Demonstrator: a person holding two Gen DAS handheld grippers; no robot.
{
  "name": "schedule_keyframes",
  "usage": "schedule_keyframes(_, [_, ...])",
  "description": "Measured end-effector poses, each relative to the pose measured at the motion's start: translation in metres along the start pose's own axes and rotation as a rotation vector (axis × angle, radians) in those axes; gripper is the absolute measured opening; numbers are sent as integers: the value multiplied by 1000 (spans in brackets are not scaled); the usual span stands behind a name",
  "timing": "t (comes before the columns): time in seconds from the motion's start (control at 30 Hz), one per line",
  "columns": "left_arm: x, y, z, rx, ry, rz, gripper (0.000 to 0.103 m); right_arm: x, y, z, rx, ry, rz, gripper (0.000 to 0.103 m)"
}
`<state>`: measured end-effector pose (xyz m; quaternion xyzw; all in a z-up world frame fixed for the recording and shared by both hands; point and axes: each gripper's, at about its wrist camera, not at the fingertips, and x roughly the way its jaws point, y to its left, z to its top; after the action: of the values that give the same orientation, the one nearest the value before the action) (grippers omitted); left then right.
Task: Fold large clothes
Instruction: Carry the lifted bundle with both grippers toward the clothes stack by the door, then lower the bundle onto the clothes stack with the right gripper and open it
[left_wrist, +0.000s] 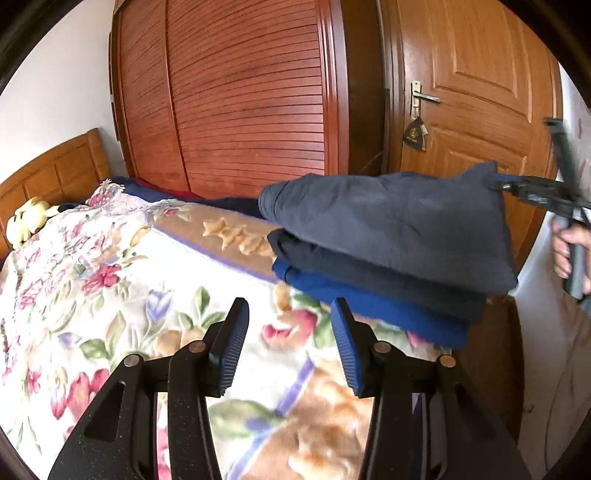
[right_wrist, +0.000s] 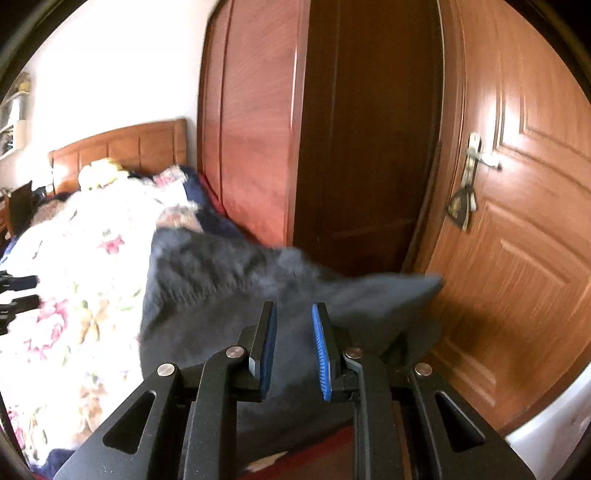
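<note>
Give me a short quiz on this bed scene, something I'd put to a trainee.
1. Which garment lies on top of the stack of folded clothes? A) bright blue B) grey C) red
2. True or false: the left gripper has its jaws shut on the floral blanket.
3. How many garments make up the stack?

Key: 1 B, the grey garment; 2 false, the jaws stand open and grip nothing; 3 three.

Slatted wardrobe (left_wrist: 236, 92), panelled door (left_wrist: 476, 85), wooden headboard (left_wrist: 55, 170), white wall (left_wrist: 62, 88).
</note>
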<state>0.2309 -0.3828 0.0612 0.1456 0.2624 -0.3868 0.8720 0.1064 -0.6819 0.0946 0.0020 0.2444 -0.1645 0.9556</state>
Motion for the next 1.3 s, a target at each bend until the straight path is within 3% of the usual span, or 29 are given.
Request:
schedule_keyframes(0.17, [-26,5,-24,0,-10,13,47,30,-19,-9,13,58,-60,23])
schedule_keyframes(0.3, [-45,9,-42,-9,-23,40,47,31,-23,-5,14,67,-93,24])
schedule_keyframes(0.37, [-55,13,-51,-23,-25,43,47,28,-21,0,17,71,-98,29])
schedule_keyframes(0.43, [-65,14,-58,-27,-29,52,47,27,-14,5,16,68,-96,44])
schedule_keyframes(0.53, [-80,16,-68,-26,-38,72,47,23,3,7,-3,53,-85,53])
schedule_keyframes(0.63, [-94,19,-73,-38,-49,78,47,17,21,4,-28,37,-80,60])
schedule_keyframes(0.8, [-105,17,-78,-27,-65,81,47,12,20,-1,0,52,-72,62])
schedule_keyframes(1.0, [-92,4,-76,-15,-67,44,47,43,-14,-10,35,115,-57,62])
schedule_keyframes(1.13, [-70,-10,-68,-7,-64,5,47,78,-29,-34,79,217,-14,62])
schedule_keyframes(1.3, [-26,-37,-32,44,-74,-53,47,72,-43,-37,81,232,25,62])
